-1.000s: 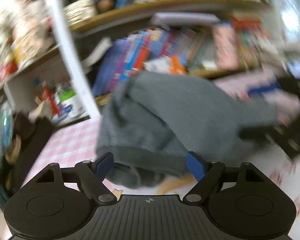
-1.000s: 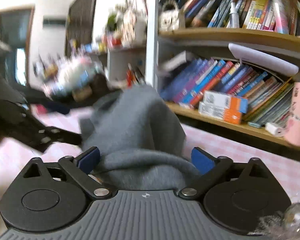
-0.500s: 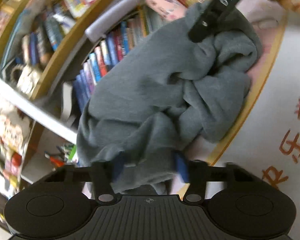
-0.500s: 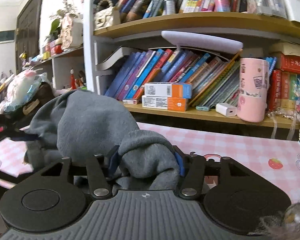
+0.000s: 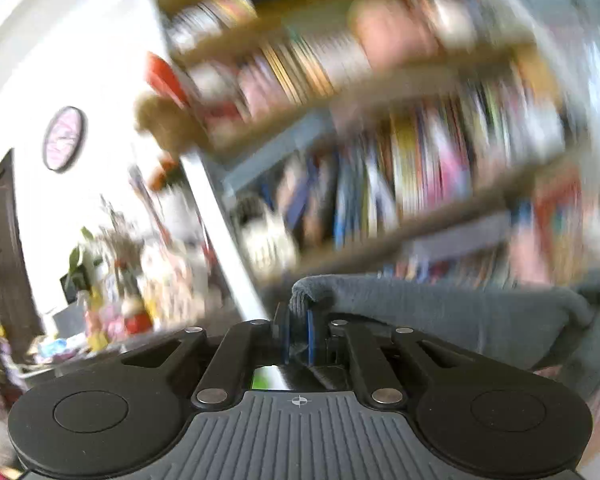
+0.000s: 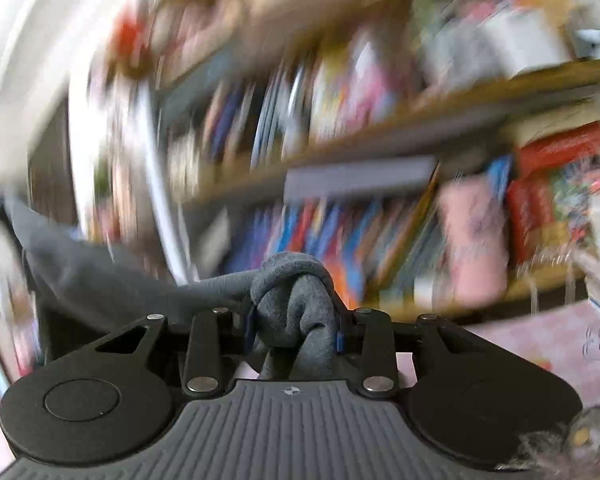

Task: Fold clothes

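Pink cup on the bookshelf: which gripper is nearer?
Right, probably. The pink cup sits just up-right of the right gripper. From the left gripper, the view is too blurred to locate it.

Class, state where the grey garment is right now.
The grey garment hangs stretched between the two grippers, pinched in the left gripper and bunched in the right gripper, before the bookshelf.

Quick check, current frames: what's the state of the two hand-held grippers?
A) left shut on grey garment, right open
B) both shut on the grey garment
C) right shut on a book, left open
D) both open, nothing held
B: the left hand-held gripper pinches a thin edge of the grey garment, and the right hand-held gripper clamps a bunched wad of it.
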The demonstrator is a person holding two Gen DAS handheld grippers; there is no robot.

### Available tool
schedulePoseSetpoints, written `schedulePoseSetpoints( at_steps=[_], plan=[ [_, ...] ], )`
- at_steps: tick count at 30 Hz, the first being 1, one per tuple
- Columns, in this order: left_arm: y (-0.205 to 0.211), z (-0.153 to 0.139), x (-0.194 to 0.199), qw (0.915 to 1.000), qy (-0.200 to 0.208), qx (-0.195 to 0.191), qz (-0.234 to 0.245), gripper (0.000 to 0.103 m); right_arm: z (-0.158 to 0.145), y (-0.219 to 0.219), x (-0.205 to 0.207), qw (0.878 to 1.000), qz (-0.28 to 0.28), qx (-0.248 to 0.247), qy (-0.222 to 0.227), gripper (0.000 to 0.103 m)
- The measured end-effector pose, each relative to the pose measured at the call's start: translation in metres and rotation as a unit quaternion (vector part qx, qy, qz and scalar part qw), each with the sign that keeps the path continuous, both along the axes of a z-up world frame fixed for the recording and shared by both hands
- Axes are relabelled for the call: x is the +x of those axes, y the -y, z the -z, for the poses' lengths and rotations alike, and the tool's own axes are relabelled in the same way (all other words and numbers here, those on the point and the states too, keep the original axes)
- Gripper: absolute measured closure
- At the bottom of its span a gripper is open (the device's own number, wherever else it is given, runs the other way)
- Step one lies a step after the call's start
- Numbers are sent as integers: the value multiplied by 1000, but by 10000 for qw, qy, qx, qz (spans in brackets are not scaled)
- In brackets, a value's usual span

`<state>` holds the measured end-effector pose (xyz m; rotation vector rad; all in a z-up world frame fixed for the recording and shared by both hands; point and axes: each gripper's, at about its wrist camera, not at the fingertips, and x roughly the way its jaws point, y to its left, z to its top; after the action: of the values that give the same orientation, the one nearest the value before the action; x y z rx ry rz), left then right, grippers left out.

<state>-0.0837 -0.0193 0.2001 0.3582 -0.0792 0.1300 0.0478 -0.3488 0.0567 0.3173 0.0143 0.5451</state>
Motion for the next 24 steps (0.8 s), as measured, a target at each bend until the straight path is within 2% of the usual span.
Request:
schedulePoseSetpoints(
  at_steps=[3,6,8,10,12,14,16,18,19,20,21,23,24],
  plan=[
    [5,-25,-30,9963,643,-338,466,95,-12,37,-22,9903,44,1010,949,71],
    [10,-41,-51,9871,1261,-615,771,95,-19,45,-45,9779,245,1191,1699,70],
    [10,-45,-61,9795,1641,-805,845,95,-19,40,-50,9782,181,1068,1769,69],
    [7,-45,-67,9770,1791,-879,752,95,-19,35,-56,9783,117,944,1840,68],
    [-7,-39,-53,9814,1515,-1054,529,95,-20,30,-61,9782,53,820,1910,66],
    [-27,-26,-28,9868,878,-1327,296,95,-20,25,-66,9778,-11,695,1976,66],
    [-48,2,7,9894,103,-1449,-50,94,-11,10,-42,9913,-96,336,1271,66],
    [-69,33,41,9855,-608,-1534,-400,94,5,-6,-13,9977,-305,48,605,65],
    [-79,50,57,9818,-912,-1565,-567,94,13,-14,1,9987,-407,-98,273,63],
    [-90,67,73,9766,-1229,-1599,-741,94,22,-27,9,9982,-323,-459,230,45],
    [-103,86,88,9685,-1591,-1663,-945,94,32,-40,18,9962,-238,-819,187,34],
    [-125,122,106,9460,-2251,-1886,-1372,84,47,-59,27,9892,-56,-1465,68,17],
    [-135,138,113,9335,-2540,-1988,-1566,82,52,-65,28,9845,40,-1751,-7,17]
  ],
)
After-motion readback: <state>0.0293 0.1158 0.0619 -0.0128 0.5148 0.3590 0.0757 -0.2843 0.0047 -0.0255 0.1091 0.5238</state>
